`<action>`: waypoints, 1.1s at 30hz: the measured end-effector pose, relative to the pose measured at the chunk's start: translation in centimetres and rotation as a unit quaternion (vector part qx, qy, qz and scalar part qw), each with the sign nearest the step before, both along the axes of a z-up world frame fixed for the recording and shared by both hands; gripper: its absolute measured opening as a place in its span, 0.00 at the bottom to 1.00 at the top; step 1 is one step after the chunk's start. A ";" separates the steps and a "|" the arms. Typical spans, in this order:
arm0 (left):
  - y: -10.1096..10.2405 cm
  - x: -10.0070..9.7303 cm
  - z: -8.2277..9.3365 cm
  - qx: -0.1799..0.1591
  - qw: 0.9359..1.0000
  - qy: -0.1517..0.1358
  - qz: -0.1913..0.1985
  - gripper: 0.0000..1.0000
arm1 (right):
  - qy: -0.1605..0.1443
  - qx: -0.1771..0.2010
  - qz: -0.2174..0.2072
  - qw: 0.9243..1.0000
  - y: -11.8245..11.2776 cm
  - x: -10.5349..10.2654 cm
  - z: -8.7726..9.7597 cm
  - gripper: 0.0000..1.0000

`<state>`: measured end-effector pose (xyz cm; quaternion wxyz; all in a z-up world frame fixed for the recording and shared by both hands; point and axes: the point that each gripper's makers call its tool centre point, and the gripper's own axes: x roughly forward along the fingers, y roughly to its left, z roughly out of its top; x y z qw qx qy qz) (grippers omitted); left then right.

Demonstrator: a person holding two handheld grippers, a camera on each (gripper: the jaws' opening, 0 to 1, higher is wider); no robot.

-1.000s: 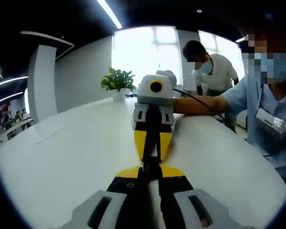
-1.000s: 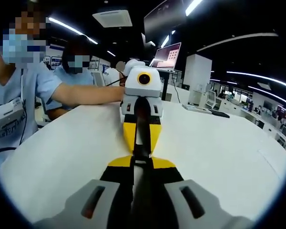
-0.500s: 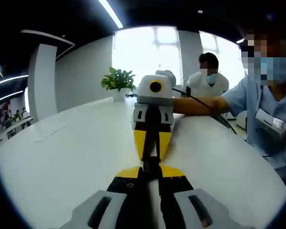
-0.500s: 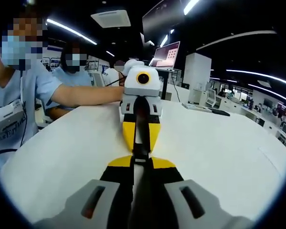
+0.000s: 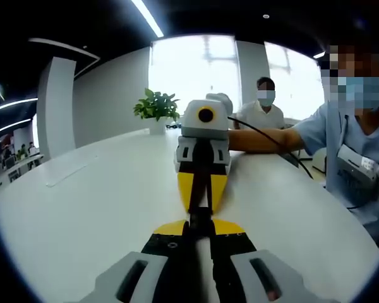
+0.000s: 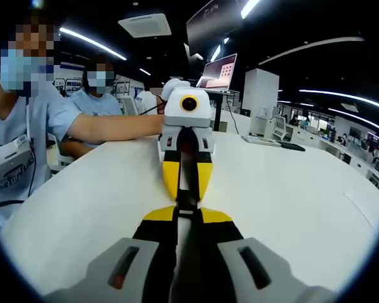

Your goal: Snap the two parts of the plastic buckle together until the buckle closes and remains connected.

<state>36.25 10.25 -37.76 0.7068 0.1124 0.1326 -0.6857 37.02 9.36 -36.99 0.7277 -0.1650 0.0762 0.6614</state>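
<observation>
my left gripper (image 5: 199,218): yellow tapered jaws, black inner faces, grey slotted mounts | my right gripper (image 6: 185,205): same yellow-and-black jaws, grey-white housing, one small screw on the black plate | cable (image 5: 265,135): thin, black, trailing from the housing | sleeve (image 6: 55,113): short, light blue | chest badge (image 5: 357,161): white

We couldn't really make out the black plastic buckle (image 5: 201,218): it sat pinched between both grippers' yellow tips, so whether its halves had clicked together was hidden. In the right gripper view the same dark sliver (image 6: 186,203) was too thin to tell the two parts apart.
</observation>
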 end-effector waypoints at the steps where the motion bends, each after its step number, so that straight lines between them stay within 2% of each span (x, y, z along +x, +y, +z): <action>1: 0.0 0.0 0.0 0.000 1.000 0.001 0.000 0.12 | 0.000 0.000 0.000 1.000 0.0 0.0 0.0 0.12; 9: 0.1 -0.1 0.1 -0.002 1.000 0.003 -0.001 0.12 | -0.009 -0.001 0.006 1.000 0.1 0.1 0.1 0.12; 13: 0.3 0.0 0.0 0.002 1.000 0.024 0.004 0.13 | -0.012 -0.002 0.005 1.000 0.0 0.5 0.1 0.12; 26: 0.2 0.2 -0.1 0.000 1.000 0.014 0.013 0.21 | -0.022 -0.006 -0.014 1.000 -0.4 1.2 0.0 0.11; 30: 0.3 -0.1 -0.1 -0.001 1.000 0.020 0.006 0.31 | -0.020 -0.008 -0.019 1.000 -0.5 1.2 0.0 0.11; 33: 0.3 0.2 -0.1 -0.001 1.000 0.026 0.013 0.46 | -0.021 -0.008 -0.027 0.999 -0.6 1.5 0.0 0.11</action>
